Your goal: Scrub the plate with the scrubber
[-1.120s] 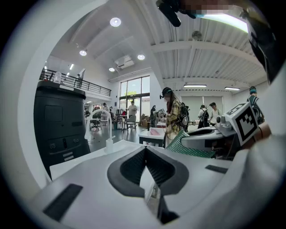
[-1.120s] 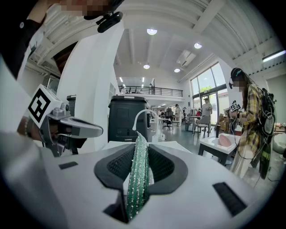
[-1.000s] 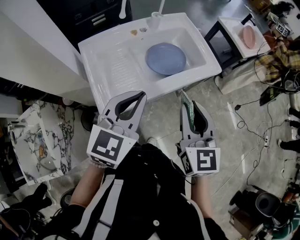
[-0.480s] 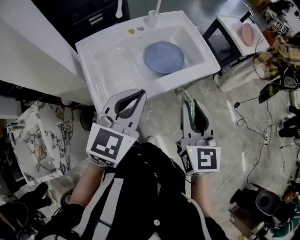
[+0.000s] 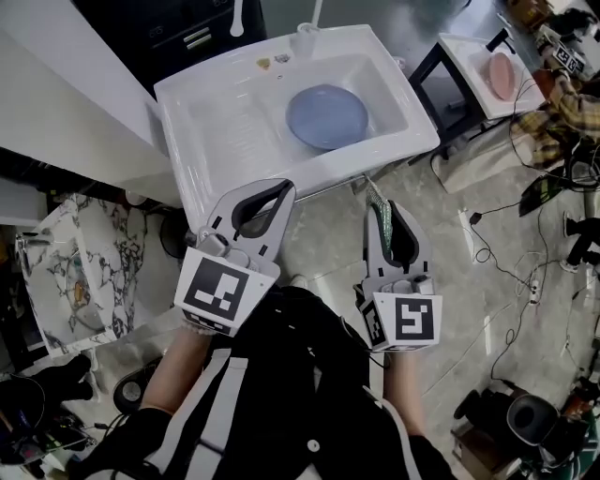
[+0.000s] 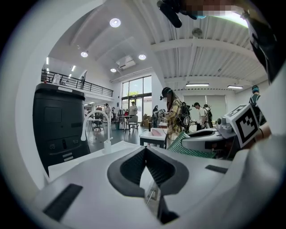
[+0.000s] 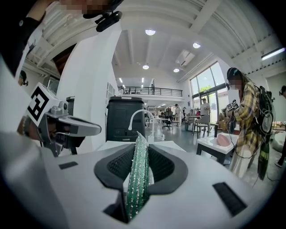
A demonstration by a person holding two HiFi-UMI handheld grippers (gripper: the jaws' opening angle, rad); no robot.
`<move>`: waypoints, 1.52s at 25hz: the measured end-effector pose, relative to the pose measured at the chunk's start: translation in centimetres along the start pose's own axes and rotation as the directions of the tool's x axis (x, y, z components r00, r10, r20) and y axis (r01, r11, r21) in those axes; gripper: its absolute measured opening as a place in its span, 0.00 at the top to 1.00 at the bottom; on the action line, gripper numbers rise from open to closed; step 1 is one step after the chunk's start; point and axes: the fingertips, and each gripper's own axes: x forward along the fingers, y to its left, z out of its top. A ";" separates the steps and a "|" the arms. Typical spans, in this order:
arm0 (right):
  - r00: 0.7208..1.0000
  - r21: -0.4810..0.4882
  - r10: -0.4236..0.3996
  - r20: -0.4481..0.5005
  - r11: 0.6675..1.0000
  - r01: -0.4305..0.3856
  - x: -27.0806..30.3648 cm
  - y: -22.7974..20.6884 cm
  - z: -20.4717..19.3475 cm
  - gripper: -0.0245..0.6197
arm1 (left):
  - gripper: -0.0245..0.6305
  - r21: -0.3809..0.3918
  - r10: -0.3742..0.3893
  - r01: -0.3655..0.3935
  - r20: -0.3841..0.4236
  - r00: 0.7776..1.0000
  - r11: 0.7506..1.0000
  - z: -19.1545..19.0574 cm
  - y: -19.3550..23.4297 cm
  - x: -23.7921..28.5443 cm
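Observation:
A blue plate (image 5: 327, 116) lies flat in the basin of a white sink unit (image 5: 221, 122) at the top of the head view. My right gripper (image 5: 380, 208) is shut on a thin green scrubber (image 5: 377, 205) that stands on edge between its pads (image 7: 137, 179). My left gripper (image 5: 278, 189) is shut with nothing in it; its pads meet (image 6: 145, 152). Both grippers hang side by side in front of the sink's near edge, short of the plate and not over the basin.
A white tap (image 5: 317, 16) rises at the sink's far rim. A second small sink with a pink plate (image 5: 499, 73) stands to the right. Cables (image 5: 525, 253) trail over the floor at right. A marble-patterned sheet (image 5: 80, 272) lies at lower left. People stand in the hall (image 7: 248, 120).
The sink and plate have shifted slightly up and left in the head view. Both grippers keep their places and their grip.

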 end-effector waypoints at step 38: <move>0.999 -0.031 0.006 -0.034 1.000 -0.007 10.4 -10.1 0.6 0.81 | 0.96 -0.043 0.024 -0.024 -0.017 1.000 0.999 1.1 4.8 13.6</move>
